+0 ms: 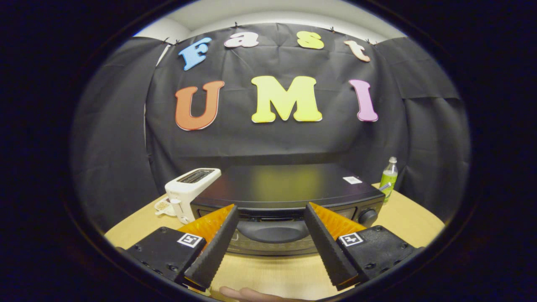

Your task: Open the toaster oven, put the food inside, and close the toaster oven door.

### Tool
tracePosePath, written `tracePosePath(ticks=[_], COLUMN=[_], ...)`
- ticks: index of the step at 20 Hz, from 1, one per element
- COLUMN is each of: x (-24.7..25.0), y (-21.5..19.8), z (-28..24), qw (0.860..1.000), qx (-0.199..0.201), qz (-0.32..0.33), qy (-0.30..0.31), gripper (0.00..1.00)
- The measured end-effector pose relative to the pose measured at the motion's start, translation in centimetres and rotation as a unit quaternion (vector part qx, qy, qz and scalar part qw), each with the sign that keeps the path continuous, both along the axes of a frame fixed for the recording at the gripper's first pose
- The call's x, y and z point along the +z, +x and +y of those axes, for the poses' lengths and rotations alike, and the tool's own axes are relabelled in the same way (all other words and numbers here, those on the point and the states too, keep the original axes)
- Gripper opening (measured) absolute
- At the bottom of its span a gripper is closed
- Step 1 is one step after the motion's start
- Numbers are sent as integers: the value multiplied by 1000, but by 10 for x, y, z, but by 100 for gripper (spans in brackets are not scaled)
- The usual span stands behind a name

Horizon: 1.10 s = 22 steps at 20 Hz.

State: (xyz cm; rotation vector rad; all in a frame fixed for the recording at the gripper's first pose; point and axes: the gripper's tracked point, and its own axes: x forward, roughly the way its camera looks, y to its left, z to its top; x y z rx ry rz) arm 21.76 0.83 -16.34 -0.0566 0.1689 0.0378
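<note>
Facing toaster oven (289, 188) at lower centre of frame, door shut. Gripper (270, 209) spread wide, empty, fingers bracketing door handle (272, 231), long axis left-right, just ahead. Food not spotted yet.

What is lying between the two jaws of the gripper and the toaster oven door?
Nothing lies there. In the gripper view the open gripper has its jaws spread on either side of the door handle of the toaster oven, with no object between.
</note>
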Motion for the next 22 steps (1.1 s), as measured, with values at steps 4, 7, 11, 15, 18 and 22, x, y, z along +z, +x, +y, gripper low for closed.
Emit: tracePosePath(ticks=[4, 7, 11, 15, 18, 22], x=[-6, -7, -9, -14, -20, -36], y=[8, 9, 10, -6, -23, -45], z=[-10, -9, -9, -9, -10, -13], qw=[1000, 1000, 1000, 1000, 999, 997], qx=[-15, -15, -16, -11, -3, -13], qz=[4, 2, -6, 5, 28, 74], qy=[-20, -19, -17, -23, -18, -15], gripper=[100, 100, 100, 100, 100, 100])
